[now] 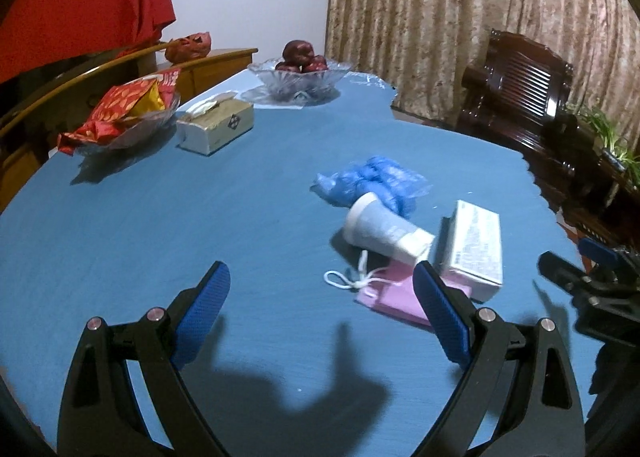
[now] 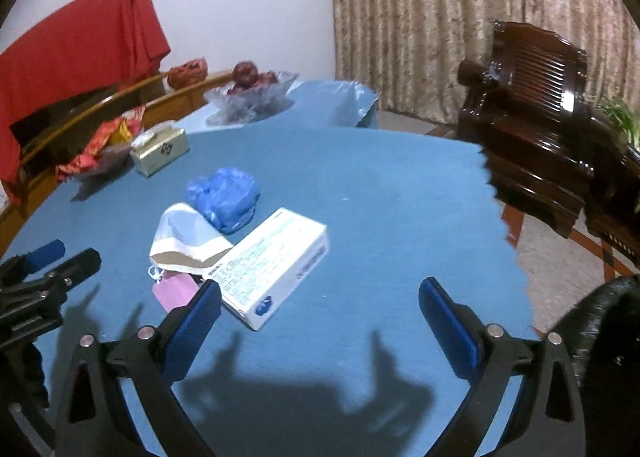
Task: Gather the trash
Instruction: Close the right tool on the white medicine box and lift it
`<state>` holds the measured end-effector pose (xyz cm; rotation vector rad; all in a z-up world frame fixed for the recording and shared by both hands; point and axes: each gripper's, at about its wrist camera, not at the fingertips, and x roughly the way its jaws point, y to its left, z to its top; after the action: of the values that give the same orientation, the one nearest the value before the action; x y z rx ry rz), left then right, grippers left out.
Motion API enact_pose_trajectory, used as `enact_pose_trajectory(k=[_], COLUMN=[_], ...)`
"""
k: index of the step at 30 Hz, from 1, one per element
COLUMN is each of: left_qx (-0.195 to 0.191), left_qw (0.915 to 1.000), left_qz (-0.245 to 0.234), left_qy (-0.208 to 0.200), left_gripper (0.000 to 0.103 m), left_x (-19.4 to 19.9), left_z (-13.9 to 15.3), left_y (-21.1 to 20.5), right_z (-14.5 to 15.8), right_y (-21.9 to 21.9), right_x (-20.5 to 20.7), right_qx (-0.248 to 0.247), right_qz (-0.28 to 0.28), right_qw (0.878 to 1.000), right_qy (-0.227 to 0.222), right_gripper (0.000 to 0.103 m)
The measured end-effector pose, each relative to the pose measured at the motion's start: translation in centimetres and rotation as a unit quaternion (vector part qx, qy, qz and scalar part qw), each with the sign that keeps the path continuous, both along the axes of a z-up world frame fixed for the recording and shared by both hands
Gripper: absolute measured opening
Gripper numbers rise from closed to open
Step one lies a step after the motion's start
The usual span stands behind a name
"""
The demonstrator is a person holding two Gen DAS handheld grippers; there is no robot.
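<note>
On the blue tablecloth [image 1: 160, 225] lies a small heap of trash: a crumpled blue plastic bag [image 1: 372, 181] [image 2: 226, 195], a tipped paper cup [image 1: 384, 231] [image 2: 188, 241], a white carton box [image 1: 476, 249] [image 2: 276, 261] and a pink face mask [image 1: 396, 295] [image 2: 176, 291] with white loops. My left gripper [image 1: 322, 301] hovers open just left of and nearer than the heap, its right finger in front of the mask. My right gripper [image 2: 320, 317] is open too, with its left finger beside the box's near end. Neither holds anything.
At the table's far left stand a tissue box [image 1: 216, 125], a glass dish of red snack packets [image 1: 120, 117] and a glass bowl of dark red fruit [image 1: 300, 73]. A dark wooden armchair [image 2: 532, 105] stands off the right edge. A curtain hangs behind.
</note>
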<state>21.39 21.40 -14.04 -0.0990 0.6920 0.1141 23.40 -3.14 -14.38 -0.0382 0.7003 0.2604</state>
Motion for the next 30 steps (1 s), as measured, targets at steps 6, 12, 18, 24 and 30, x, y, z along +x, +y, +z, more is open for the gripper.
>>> enact_pose_trajectory(k=[6,12,18,24,30], left_qx=[-0.005,-0.008,-0.013,-0.011,-0.01], left_qw=[1.0,0.9999,0.9998,0.9998,0.9997], left_qz=[0.002,0.002,0.002,-0.001,0.001], left_qy=[0.007,0.01,0.015,0.019,0.02], left_gripper=[0.09,0.09,0.09,0.09,0.09], left_x=[0.6,1.2,1.7,1.8,1.9], left_z=[-1.0,-1.6,-2.0,-2.3,-2.5], left_y=[0.7,0.9,0.8,0.5,0.4], right_z=[-2.0,-3.1,-4.0,-3.9,-3.3], right_y=[1.6,2.8,3.0,1.2,-0.7], right_x=[1.1,1.8,2.8,3.1,3.3], right_qx=[-0.013,-0.028,-0.041,-0.054,-0.042], right_qz=[0.008,0.021,0.017,-0.008,-0.031], right_qw=[1.0,0.999,0.997,0.997,0.997], right_qy=[0.022,0.038,0.057,0.058,0.054], right_gripper=[0.097,0.097,0.097,0.097,0.097])
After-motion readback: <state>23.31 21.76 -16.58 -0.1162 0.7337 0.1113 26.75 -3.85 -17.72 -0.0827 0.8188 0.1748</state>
